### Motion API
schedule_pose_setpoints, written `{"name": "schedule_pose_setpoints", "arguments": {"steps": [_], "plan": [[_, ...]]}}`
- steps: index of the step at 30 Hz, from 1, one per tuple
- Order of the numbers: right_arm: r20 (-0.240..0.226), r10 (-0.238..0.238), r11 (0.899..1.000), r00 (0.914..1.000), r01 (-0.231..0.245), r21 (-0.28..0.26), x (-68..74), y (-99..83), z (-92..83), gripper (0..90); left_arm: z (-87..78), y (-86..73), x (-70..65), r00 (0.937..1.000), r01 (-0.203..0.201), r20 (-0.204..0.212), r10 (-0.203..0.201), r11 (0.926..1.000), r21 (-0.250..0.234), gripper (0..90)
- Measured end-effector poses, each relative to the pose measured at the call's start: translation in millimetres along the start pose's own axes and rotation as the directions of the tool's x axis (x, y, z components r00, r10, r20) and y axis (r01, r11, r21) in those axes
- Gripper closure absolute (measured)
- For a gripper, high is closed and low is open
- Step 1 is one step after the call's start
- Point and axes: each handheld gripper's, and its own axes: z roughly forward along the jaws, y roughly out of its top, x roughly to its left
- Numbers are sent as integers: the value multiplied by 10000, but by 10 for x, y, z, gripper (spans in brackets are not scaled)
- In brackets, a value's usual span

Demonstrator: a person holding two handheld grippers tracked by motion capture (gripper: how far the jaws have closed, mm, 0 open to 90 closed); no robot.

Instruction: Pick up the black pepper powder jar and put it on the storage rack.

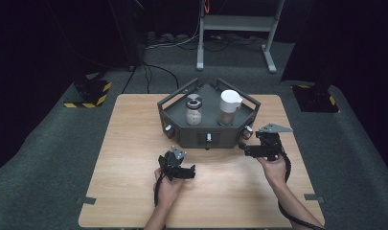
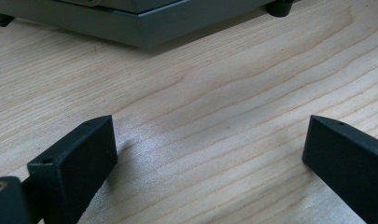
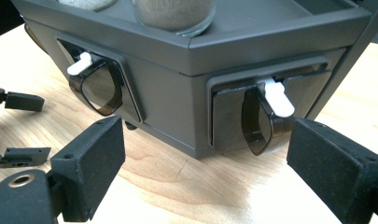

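Smoked translucent plastic forms the small dispenser spout (image 3: 259,123) with its white lever (image 3: 278,97) on the grey dispenser base's (image 3: 177,100) right front face, just ahead of my right gripper (image 3: 203,165), whose jaws stand released around nothing; I judge the lever light, stiff and rather delicate, best pinched at its white tip. My left gripper (image 2: 210,161) rests spread and empty on the wooden table (image 2: 214,107) before that base, and on top of the base stand a white-lidded jar (image 1: 228,108) of tan granules and a jar (image 1: 193,109) of paler grains.

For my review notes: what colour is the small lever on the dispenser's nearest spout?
White lever, clearest in the right gripper view.
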Motion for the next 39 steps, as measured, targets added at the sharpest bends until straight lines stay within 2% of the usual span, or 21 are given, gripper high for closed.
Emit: {"name": "schedule_pose_setpoints", "arguments": {"steps": [25,39], "plan": [[83,218,9992,9997,-221,347,11,-192,59,112,0,-1,0,10000,-4,2,4,10000,-5,31],[87,192,9978,9998,-197,631,28,-294,106,112,0,-1,0,10000,-7,3,7,10000,-5,31]]}}
